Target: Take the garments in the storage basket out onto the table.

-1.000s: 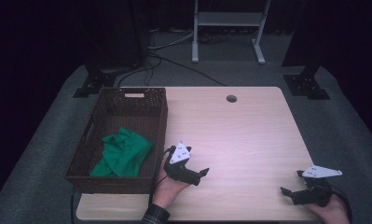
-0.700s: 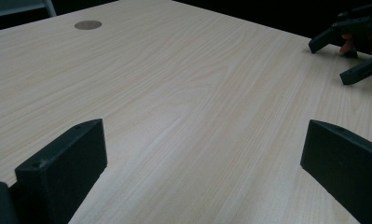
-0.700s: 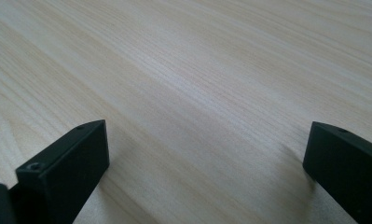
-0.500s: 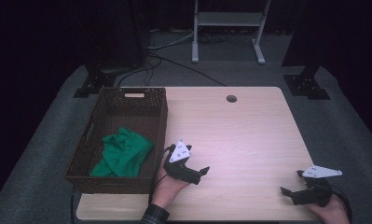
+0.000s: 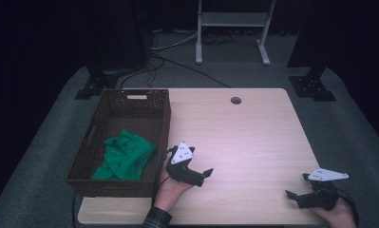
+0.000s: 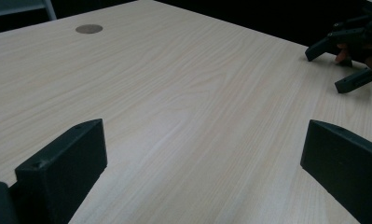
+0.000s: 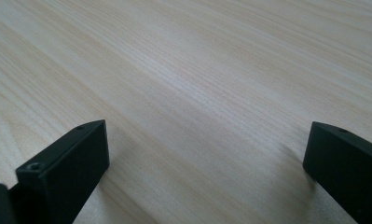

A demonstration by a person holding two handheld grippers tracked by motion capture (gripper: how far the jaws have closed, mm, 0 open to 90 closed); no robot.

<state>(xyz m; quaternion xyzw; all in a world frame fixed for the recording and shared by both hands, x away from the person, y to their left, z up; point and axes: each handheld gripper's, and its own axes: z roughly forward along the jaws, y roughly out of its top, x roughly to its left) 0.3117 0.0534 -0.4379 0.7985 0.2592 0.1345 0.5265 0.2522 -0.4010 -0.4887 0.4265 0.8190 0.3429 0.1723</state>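
My left claw [image 5: 202, 176] sits low over the near part of the table [image 5: 253, 142], just beside the right wall of the wicker basket [image 5: 164, 124]; its jaws stand wide apart with bare wood between them, holding nothing. In the left gripper view those two black jaws rise from the bottom corners, and the light wood grain runs between them up to the small round grommet [image 6: 89, 29] near the far edge. My right claw [image 5: 298, 190] rests at the near right corner of the table, well apart from the left one; its jaws are also wide, nothing between them. In the right gripper view I see plain tabletop between the jaws. The right claw also shows far off in the left gripper view [image 6: 333, 67], at the upper right, low on the wood. The green cloth [image 5: 125, 154] lies crumpled inside the basket, in its near half, toward the right wall. The basket stands on the left part of the table, near corner close to the front edge. Neither claw touches the cloth or the basket. The grey three-cornered plate on each claw faces up.
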